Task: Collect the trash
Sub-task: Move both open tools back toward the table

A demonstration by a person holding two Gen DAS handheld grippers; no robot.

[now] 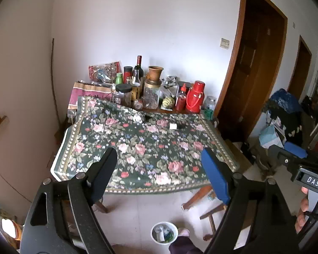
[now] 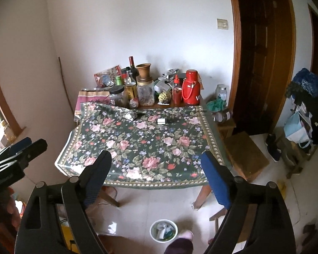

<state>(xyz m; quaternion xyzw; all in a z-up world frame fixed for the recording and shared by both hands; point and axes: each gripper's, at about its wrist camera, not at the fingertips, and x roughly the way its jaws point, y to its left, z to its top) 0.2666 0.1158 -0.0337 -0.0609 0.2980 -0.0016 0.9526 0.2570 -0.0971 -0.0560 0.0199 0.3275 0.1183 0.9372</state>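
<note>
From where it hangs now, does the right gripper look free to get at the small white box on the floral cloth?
Probably yes. The right gripper is open and empty above the table's near edge, and the floral cloth between it and the white box is bare, though the box lies well across the table.

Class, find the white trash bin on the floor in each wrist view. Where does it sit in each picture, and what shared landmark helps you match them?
Left wrist: bin at bottom centre, on the floor before the table.
Right wrist: bin at bottom centre, likewise.
Shared landmark: the red flask at the table's far end.
</note>
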